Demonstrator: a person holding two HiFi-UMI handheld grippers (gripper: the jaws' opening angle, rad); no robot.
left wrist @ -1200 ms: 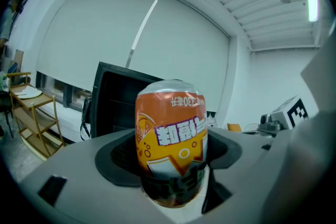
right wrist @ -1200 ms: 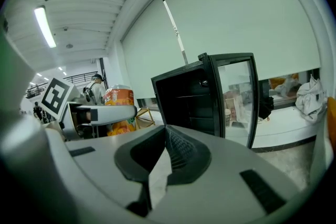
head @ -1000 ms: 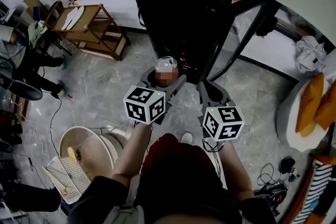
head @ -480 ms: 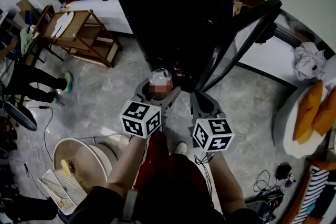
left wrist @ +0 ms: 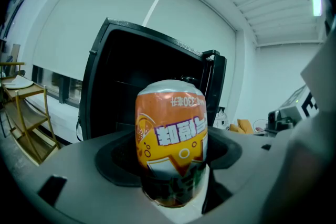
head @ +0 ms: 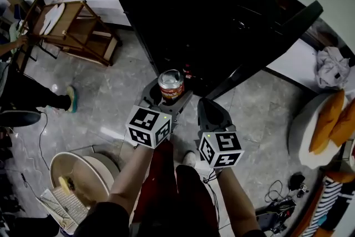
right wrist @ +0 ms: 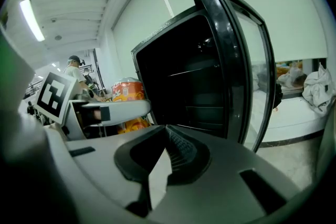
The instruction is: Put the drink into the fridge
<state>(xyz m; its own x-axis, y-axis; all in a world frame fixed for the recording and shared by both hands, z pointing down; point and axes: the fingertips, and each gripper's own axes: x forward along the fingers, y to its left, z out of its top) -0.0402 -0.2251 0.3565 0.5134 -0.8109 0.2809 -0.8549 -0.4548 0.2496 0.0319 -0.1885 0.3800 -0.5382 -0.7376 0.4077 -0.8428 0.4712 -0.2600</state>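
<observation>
My left gripper [head: 168,90] [left wrist: 173,165] is shut on an orange drink can [head: 171,85] [left wrist: 171,141], held upright in front of the black fridge [head: 211,14] [left wrist: 136,86]. The can also shows at the left of the right gripper view, as the orange can [right wrist: 126,93]. The fridge door [head: 266,44] [right wrist: 233,55] stands swung open to the right, and dark shelves [right wrist: 202,92] show inside. My right gripper [head: 209,114] [right wrist: 163,165] hangs beside the left one, jaws shut together with nothing between them.
A wooden trolley [head: 72,30] stands at the left. A white round bin [head: 83,175] sits by my feet at lower left. A white table with orange cushions [head: 327,125] is at the right. A person's leg and foot [head: 33,98] show at far left. Cables [head: 283,197] lie on the tiled floor.
I have come closer to the fridge: it looms larger and both grippers sit nearer its open front. The can stays held in the left gripper.
</observation>
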